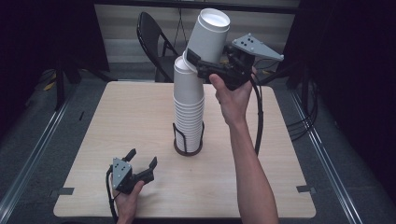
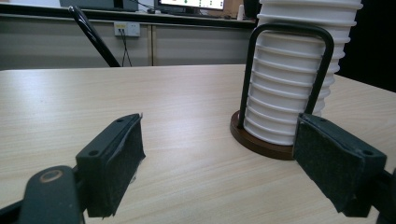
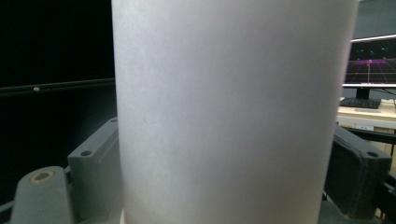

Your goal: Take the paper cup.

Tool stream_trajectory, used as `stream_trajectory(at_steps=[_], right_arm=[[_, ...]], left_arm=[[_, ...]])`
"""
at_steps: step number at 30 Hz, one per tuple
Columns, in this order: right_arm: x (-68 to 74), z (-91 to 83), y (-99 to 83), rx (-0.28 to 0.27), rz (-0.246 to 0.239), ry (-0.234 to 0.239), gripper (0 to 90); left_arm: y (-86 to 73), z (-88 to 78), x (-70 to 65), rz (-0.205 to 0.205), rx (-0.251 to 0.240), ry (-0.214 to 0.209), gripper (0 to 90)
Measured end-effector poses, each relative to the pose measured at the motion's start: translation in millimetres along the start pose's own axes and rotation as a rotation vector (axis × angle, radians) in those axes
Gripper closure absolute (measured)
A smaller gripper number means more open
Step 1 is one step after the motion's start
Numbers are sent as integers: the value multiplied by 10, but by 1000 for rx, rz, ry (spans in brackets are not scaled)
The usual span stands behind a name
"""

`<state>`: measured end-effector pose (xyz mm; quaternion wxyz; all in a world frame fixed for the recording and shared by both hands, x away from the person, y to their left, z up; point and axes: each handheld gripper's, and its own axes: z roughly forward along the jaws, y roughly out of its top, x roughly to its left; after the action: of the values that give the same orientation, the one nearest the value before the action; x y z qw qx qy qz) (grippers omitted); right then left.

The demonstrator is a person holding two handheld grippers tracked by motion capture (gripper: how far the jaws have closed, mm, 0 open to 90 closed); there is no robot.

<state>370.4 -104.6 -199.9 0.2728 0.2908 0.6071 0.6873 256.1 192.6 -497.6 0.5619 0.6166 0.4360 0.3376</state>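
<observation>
A tall stack of white paper cups (image 1: 188,109) stands in a black wire holder with a brown round base (image 1: 188,148) at the middle of the table. My right gripper (image 1: 200,65) is shut on one white cup (image 1: 208,36), held tilted just above the stack's top. That cup (image 3: 231,112) sits between the two jaws in the right gripper view. My left gripper (image 1: 141,157) rests open on the table at the front left, nothing between its pads (image 2: 119,158). The stack (image 2: 294,74) and holder base (image 2: 259,140) stand ahead of it, to the right.
The light wooden table (image 1: 130,116) has rounded corners. A black folding chair (image 1: 154,37) stands behind its far edge. Cables trail from the right gripper down the table's right side. Metal floor rails run along both sides.
</observation>
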Motion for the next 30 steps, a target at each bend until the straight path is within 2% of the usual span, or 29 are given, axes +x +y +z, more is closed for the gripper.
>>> stream_trajectory(at_steps=[7,18,21,30], right_arm=[[-55,-61,-17,8,13,-18,134],[-175,-264,-56,-5,25,-63,134],[-236,-356,-95,-2,35,-81,134],[-261,-469,-220,15,42,-99,135]], left_arm=[[1,1,-10,9,3,3,167],[1,1,-7,9,2,6,166],[1,2,-9,9,4,6,166],[1,1,-7,9,3,9,166]])
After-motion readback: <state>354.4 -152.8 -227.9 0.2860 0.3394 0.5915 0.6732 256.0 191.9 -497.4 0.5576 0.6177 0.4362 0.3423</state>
